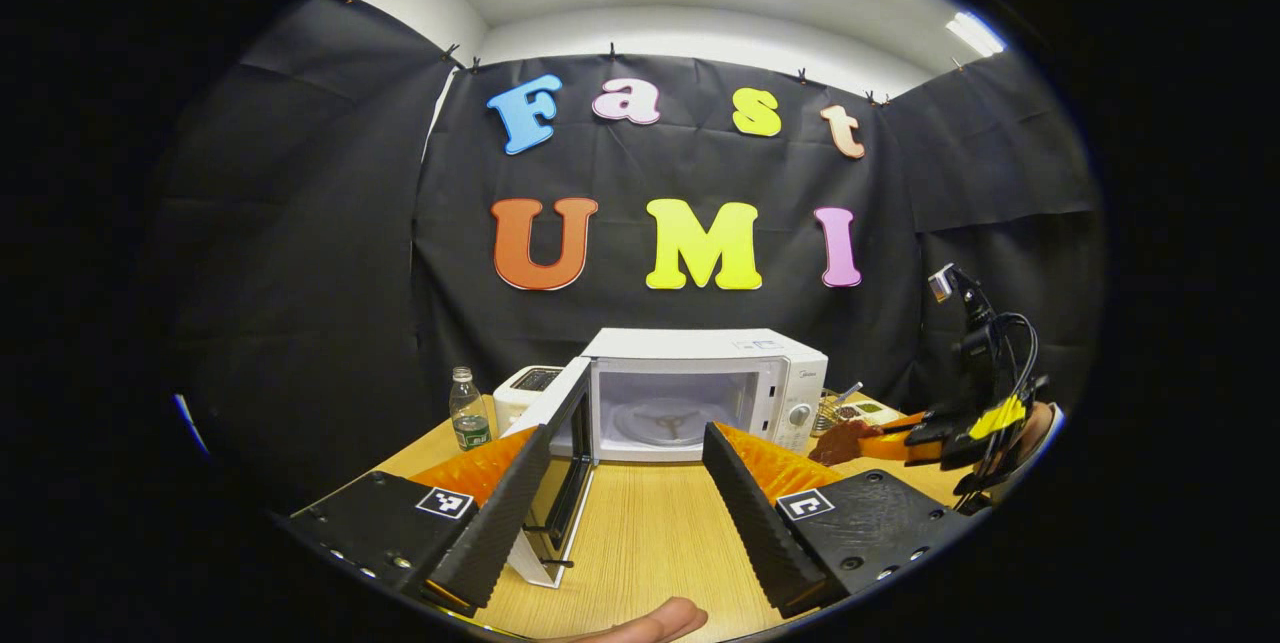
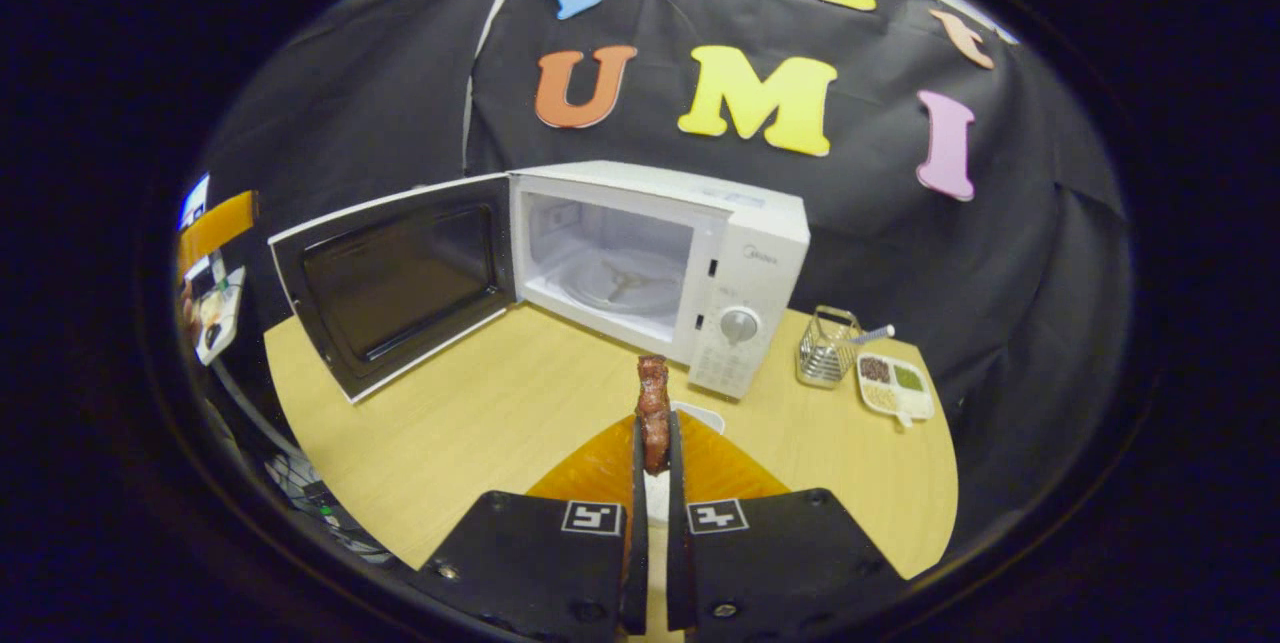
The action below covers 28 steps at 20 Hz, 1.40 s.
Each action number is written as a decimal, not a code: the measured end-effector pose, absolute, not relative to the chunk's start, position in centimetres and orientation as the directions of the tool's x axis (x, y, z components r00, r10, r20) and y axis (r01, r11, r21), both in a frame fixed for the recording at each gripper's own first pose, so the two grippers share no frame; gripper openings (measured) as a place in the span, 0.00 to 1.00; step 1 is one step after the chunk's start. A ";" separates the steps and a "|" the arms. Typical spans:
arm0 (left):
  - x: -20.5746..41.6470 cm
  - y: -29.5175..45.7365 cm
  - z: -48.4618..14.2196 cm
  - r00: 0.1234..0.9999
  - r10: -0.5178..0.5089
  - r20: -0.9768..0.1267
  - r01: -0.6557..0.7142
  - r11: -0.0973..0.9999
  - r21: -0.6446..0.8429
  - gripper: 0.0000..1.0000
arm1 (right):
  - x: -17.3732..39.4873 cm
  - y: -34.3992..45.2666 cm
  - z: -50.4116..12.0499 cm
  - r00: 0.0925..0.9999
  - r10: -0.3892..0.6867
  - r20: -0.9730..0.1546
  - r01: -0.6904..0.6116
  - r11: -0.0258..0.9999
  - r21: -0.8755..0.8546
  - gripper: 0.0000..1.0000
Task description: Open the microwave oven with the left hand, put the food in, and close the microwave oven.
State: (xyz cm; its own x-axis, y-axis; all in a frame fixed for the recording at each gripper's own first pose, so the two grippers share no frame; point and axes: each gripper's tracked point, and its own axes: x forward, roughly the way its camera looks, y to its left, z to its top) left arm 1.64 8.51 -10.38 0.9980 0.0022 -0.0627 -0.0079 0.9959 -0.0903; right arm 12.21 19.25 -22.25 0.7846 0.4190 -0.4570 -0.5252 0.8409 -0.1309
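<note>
Microwave (image 2: 690,253) door (image 2: 395,278) swung open; logo too small to read. Right claw (image 2: 652,453) pinching brown food (image 2: 653,408). Left claw (image 1: 625,483) spread wide. Wire basket (image 2: 825,348), snack tray (image 2: 893,385) at 3 o'clock on surface (image 2: 480,423).

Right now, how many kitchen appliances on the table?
2: the microwave at table centre, door open, and a toaster just left of it in the left gripper view. Others may be hidden.

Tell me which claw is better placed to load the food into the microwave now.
Right. The right claw is shut on the food and faces the microwave, whose door stands wide open. The left claw is open and holds nothing, near the door's edge.
</note>
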 end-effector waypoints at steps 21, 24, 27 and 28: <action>-0.6 13.6 -13.6 0.993 0.034 -0.113 -0.049 0.989 -0.141 0.94 | 31.4 37.6 -26.5 0.932 0.181 -0.314 0.086 0.731 0.677 0.11; 0.0 14.0 -14.2 0.992 0.033 -0.124 -0.051 0.988 -0.144 0.94 | 33.5 38.5 -29.0 0.922 0.118 -0.368 0.188 0.697 0.692 0.11; 0.3 14.4 -15.0 0.990 0.038 -0.138 -0.057 0.988 -0.142 0.94 | 35.1 40.1 -29.6 0.928 0.103 -0.357 0.197 0.679 0.707 0.12; 0.4 14.4 -15.1 0.990 0.036 -0.137 -0.056 0.988 -0.143 0.94 | 35.5 40.3 -29.7 0.933 0.089 -0.350 0.196 0.688 0.698 0.12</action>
State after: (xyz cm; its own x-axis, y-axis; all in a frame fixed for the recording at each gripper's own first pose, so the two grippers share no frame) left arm 0.38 14.40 -15.11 0.9899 0.0359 -0.1371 -0.0556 0.9881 -0.1433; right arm 35.51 40.28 -29.68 0.9325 0.0893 -0.3499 0.1961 0.6884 0.6983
